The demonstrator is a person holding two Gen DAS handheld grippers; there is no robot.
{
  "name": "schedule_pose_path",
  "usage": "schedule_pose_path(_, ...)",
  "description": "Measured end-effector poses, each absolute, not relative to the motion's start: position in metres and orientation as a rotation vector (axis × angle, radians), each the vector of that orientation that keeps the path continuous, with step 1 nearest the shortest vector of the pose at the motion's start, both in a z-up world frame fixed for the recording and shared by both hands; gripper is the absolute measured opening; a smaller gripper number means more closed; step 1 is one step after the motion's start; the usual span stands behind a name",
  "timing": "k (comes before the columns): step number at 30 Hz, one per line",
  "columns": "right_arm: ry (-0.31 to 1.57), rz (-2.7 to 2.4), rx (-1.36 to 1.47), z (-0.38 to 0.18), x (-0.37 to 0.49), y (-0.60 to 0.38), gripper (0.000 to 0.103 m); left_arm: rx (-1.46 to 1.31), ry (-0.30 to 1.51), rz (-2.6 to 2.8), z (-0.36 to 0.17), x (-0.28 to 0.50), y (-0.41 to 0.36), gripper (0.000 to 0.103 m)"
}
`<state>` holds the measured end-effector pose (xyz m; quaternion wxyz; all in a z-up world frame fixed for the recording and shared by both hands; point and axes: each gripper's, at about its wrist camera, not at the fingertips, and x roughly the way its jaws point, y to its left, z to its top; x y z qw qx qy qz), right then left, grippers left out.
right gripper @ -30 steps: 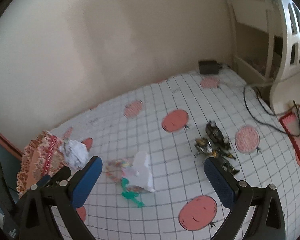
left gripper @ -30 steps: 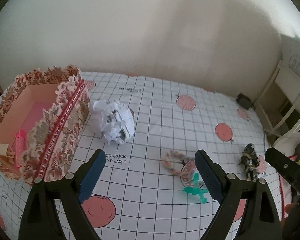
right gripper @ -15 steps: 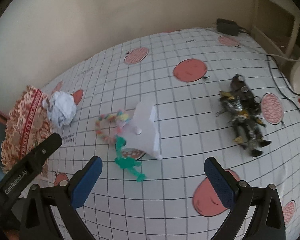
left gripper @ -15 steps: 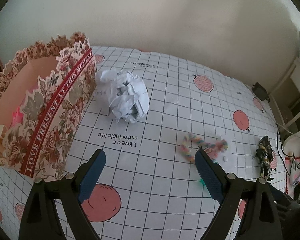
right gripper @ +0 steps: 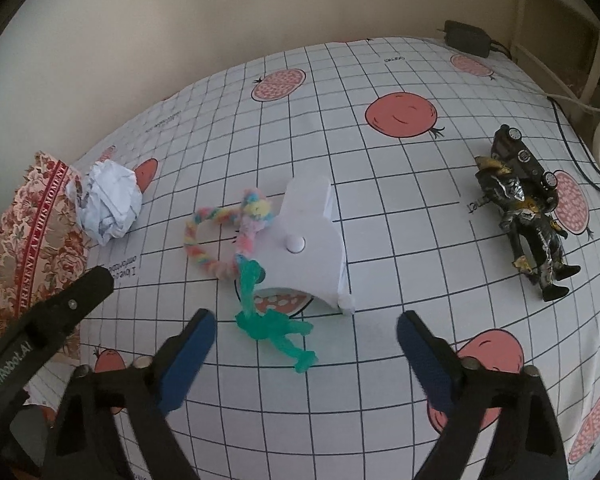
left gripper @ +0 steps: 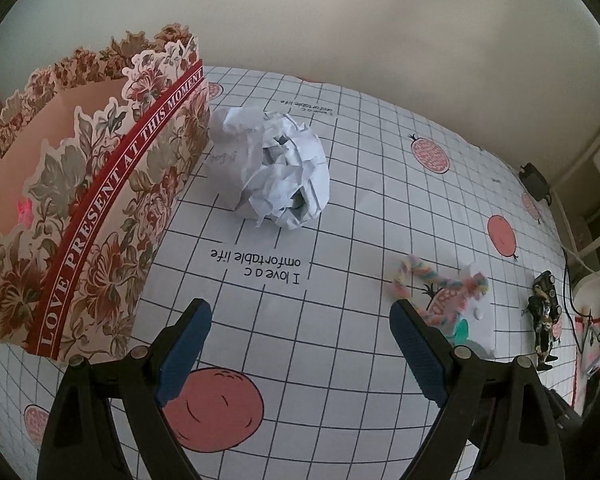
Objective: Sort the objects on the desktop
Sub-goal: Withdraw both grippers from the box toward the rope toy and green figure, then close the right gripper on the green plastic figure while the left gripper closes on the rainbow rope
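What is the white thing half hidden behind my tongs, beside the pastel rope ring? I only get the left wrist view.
Observer: A folded white card with a round white button, arched over the cloth.
Operator: And the green bit near it?
Observer: A fuzzy green twist, trailing from the pastel ring toward the right tongs.
Operator: Do those tongs hold anything?
Observer: No. Their jaws are closing but the pads touch nothing; the green twist shows in the gap between them.

Two close downward views (shared tablecloth (left gripper: pixel 340 208))
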<state>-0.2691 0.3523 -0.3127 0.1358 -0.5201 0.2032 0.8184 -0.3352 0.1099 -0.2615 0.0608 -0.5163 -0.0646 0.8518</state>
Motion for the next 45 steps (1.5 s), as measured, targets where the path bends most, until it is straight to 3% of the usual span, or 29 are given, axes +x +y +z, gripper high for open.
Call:
schedule_pose_path(5,0.597,2.360,-1.518,-0.316,-0.268,0.352,0.071,-1.568,-0.212,2.565,-0.263,-0.335,0.108,0.091)
schedule_pose_path(9,0.618,2.363,-1.513,-0.316,-0.267,0.353,0.068,-1.573,-0.212,2.554,-0.264,-0.334,0.108,0.091)
schedule_pose_path(14,0.664,2.393,-1.515,-0.314,-0.265,0.352,0.051,-1.581,-0.211,2.546,-0.266,-0.336,0.110,0.091)
schedule_pose_path(22,0.680,2.412,-1.524,-0.316,-0.268,0.350,0.048,-1.589,-0.220,2.530,-0.268,-0.336,0.113,0.091)
schedule_pose_path(26,0.743,2.435,-1.523,-0.314,-0.268,0.351,0.030,-1.588,-0.216,2.528,-0.269,-0.336,0.115,0.091)
schedule_pose_path(31,0.724,2.453,-1.513,-0.311,-0.269,0.348,0.026,-1.592,-0.214,2.526,-0.270,-0.336,0.114,0.091)
schedule_pose_path(45,0.796,2.445,-1.377,-0.282,-0.257,0.370,0.025,-1.493,-0.182,2.475,-0.269,-0.350,0.144,0.091)
